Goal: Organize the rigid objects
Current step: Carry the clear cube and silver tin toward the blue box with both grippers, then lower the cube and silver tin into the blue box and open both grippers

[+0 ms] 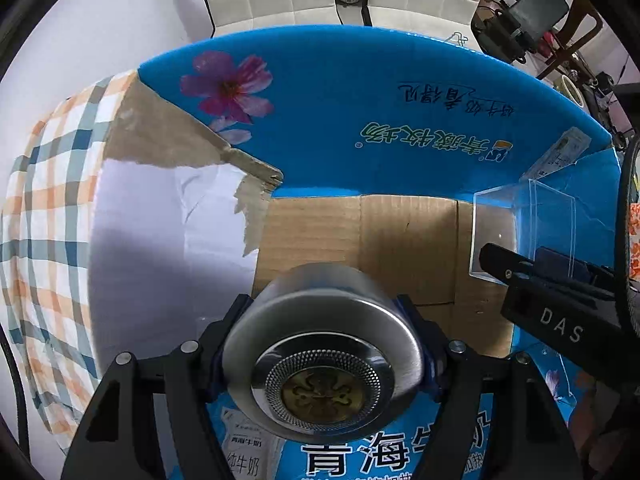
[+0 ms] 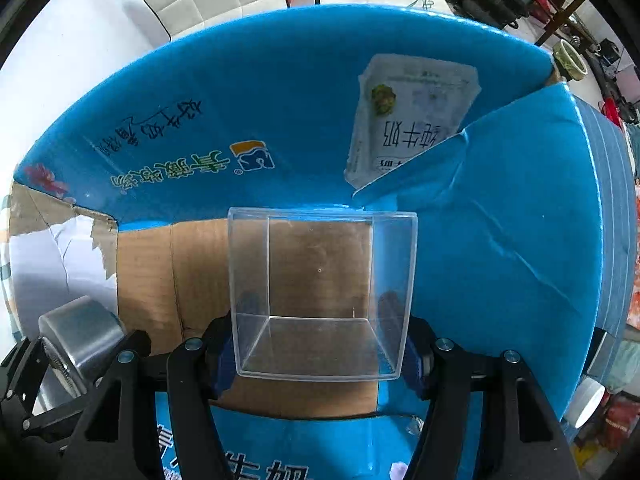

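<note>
Your left gripper [image 1: 322, 354] points straight down into an open blue cardboard carton [image 1: 360, 92] printed with flowers and Chinese lettering. Its two fingers pinch a squat, round metal container [image 1: 320, 344] by its sides; you see the container's polished top, with a fine mesh ring around a brass-coloured centre. It hangs over the carton's brown cardboard floor [image 1: 320, 236], toward the left side, next to a torn flap.

Your right gripper [image 2: 320, 344] also points down into the carton. A clear plastic box [image 2: 320, 292], open toward the camera, sits between its blue finger pads [image 2: 224, 360], which lie against its two side walls. Its jaws have just eased apart slightly, so whether they grip firmly is unclear. The clear box is over the floor near the carton's right wall.

A checked cloth [image 1: 48, 208] lies outside the carton's left edge.
</note>
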The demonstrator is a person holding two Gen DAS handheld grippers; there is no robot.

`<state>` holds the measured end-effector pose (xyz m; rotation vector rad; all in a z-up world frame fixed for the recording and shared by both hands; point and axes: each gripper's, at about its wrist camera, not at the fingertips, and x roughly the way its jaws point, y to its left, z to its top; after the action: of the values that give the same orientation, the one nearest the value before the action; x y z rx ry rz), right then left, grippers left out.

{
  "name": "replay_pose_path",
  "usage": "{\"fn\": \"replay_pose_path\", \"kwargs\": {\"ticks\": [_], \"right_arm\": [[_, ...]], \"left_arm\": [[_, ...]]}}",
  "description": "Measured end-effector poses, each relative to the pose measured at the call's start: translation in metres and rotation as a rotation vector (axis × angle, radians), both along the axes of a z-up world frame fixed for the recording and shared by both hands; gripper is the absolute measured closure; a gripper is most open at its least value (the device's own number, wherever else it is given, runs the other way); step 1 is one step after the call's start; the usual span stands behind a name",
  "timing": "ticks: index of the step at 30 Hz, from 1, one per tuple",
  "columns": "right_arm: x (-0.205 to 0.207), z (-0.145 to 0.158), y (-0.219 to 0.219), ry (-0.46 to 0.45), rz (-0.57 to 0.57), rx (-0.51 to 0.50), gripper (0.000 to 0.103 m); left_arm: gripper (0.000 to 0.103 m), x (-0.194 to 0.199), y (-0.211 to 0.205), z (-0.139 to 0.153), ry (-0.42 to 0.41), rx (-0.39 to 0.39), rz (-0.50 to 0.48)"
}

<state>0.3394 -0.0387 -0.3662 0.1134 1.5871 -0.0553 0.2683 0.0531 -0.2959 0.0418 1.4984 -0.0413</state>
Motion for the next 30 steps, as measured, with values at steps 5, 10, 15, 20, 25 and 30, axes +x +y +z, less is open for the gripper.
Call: {"fn": "replay_pose_path", "kwargs": {"ticks": [5, 10, 15, 20, 25, 30], "right_arm": [[0.001, 0.014, -0.001, -0.008, 0.011, -0.015, 0.019], [0.005, 0.038, -0.003, -0.021, 0.014, -0.031, 0.012], [0.017, 0.053, -0.012, -0.026, -0.006, -0.050, 0.012], [0.029, 0.054, -0.019, -0.027, -0.016, -0.071, 0.012], [0.033, 0.046, -0.017, -0.004, -0.025, -0.075, 0.012], [0.034, 0.042, -0.017, 0.004, -0.031, -0.074, 0.013]], "left_arm": [[0.034, 0.005, -0.002, 0.002, 0.001, -0.012, -0.002], [0.034, 0.008, 0.001, 0.007, -0.003, -0.039, 0.001], [0.034, 0.015, 0.005, 0.006, 0.006, -0.120, 0.032], [0.034, 0.024, -0.003, -0.004, 0.031, -0.212, 0.060], [0.034, 0.038, -0.022, -0.019, 0.053, -0.258, 0.036], [0.034, 0.043, -0.024, -0.026, 0.067, -0.261, 0.023]]}}
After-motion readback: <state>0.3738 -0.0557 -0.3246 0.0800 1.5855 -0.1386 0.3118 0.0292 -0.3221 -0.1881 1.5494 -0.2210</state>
